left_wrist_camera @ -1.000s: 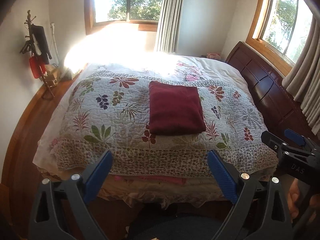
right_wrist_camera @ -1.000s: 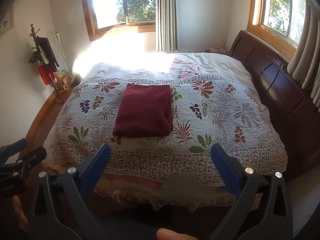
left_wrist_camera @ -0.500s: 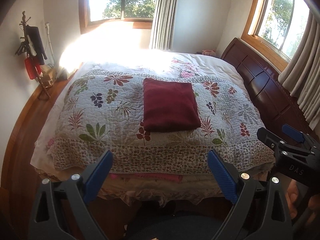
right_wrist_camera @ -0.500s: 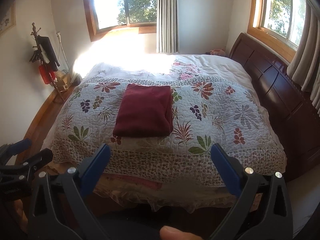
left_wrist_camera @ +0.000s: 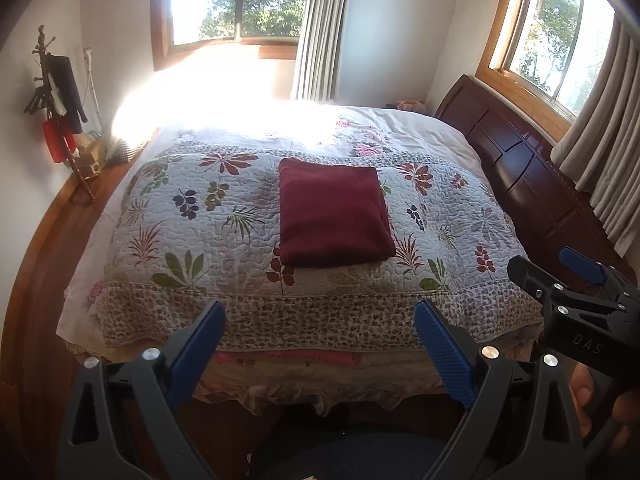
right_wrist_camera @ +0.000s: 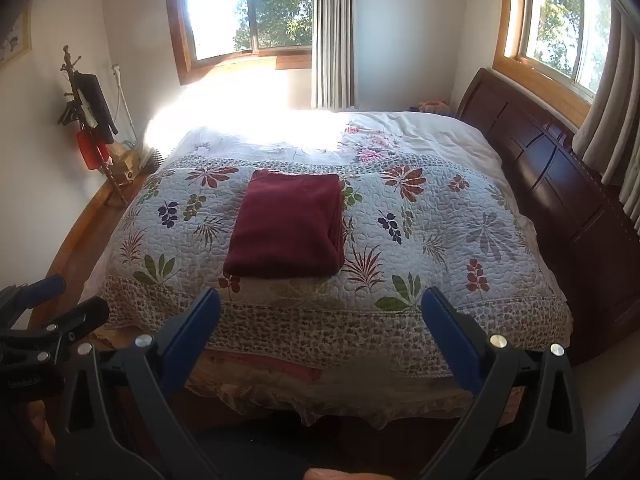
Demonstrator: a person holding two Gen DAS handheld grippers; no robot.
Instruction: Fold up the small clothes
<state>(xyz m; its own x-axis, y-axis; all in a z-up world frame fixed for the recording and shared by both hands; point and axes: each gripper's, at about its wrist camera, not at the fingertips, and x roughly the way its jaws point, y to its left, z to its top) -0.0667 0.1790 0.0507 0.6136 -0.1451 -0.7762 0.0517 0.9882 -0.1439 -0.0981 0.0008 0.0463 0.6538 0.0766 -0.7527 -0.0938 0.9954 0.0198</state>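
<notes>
Tools first: my left tool [left_wrist_camera: 316, 352] and right tool [right_wrist_camera: 320, 340] both gape wide, empty, short of the bed [left_wrist_camera: 320, 320]. Folded maroon cloth [left_wrist_camera: 334, 216] lies mid-quilt [left_wrist_camera: 200, 240]. I judge a careless pinch could catch quilt too and undo the folds.

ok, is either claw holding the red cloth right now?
No, the folded red cloth lies alone on the quilt, and the left claw and right claw are open, well short of it.

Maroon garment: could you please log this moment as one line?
maroon garment: folded, flat on quilt | left tool: open, empty | right tool: open, empty | contact: none
</notes>
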